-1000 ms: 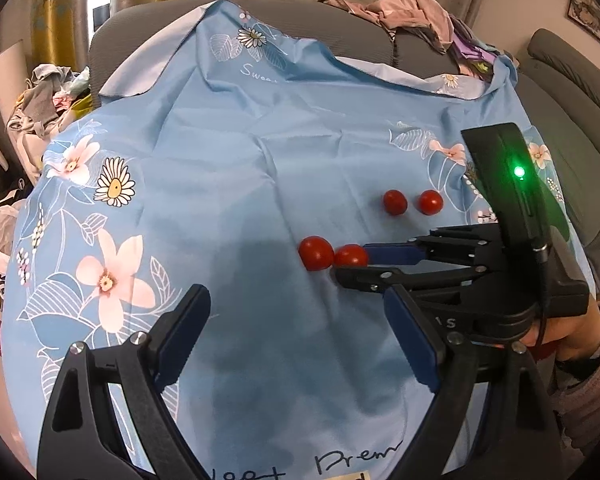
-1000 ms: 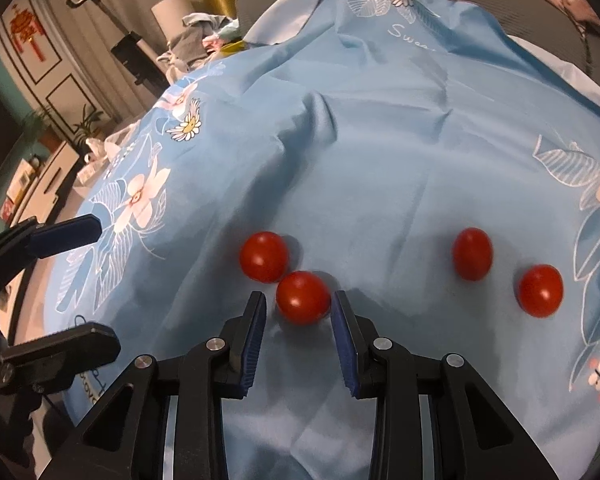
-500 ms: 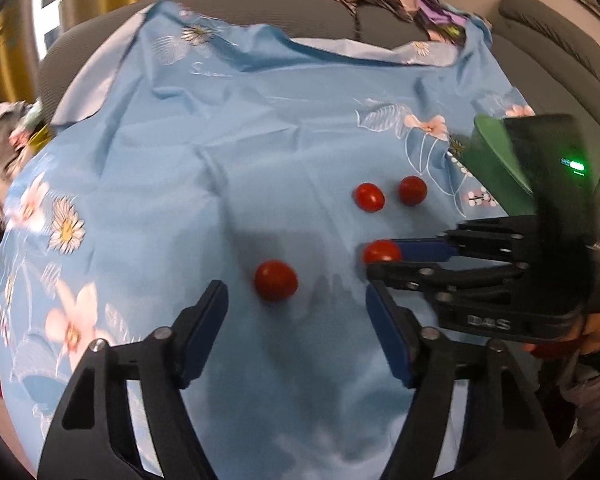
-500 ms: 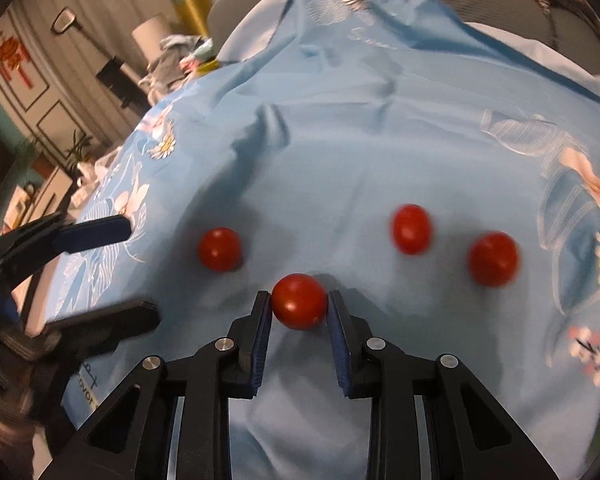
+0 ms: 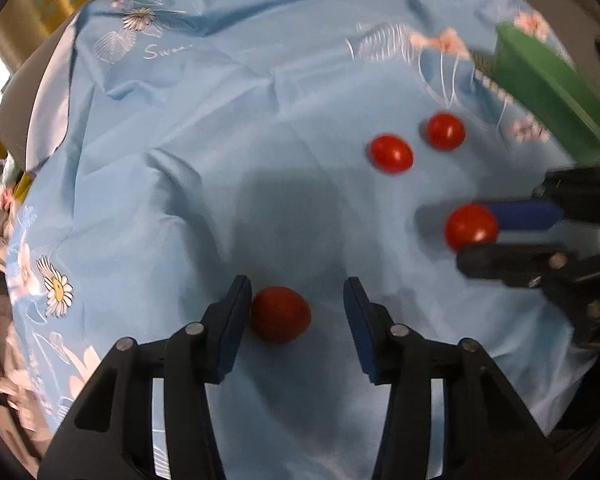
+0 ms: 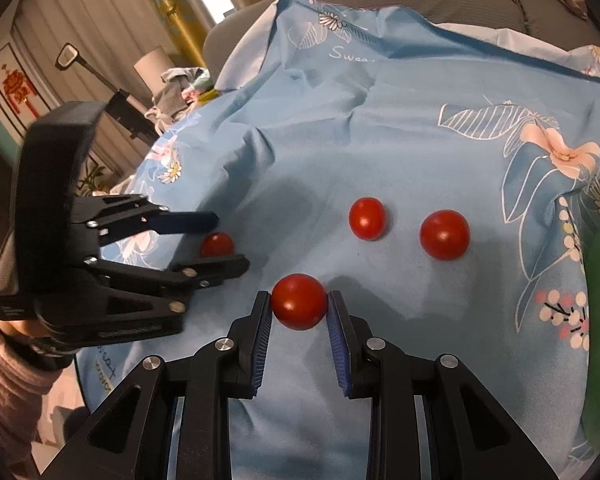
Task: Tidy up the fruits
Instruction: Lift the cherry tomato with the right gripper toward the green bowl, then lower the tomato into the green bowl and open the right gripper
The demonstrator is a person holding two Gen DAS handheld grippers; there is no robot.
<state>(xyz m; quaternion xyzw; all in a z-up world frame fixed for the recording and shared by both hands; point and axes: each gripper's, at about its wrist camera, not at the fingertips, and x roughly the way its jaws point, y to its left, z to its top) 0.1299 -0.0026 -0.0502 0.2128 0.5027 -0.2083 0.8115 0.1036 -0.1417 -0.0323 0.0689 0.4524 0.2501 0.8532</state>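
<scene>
Tomatoes: one (image 6: 299,301) pinched in right gripper (image 6: 299,312) near green bowl (image 5: 548,92); another (image 5: 281,314) between spread fingers of left gripper (image 5: 296,320), touching left pad only. Closing off-centre risks rolling on blue cloth (image 5: 220,160); over-squeeze risks bursting skin.

Both the left gripper (image 5: 295,312) and the right gripper (image 6: 299,334) were matte black plastic frames with 2 fingers, blue ribbed pads (image 6: 260,354) and round silver screws. A pinkish-grey knit sleeve (image 6: 8,376) covered the wrist behind the left one.
</scene>
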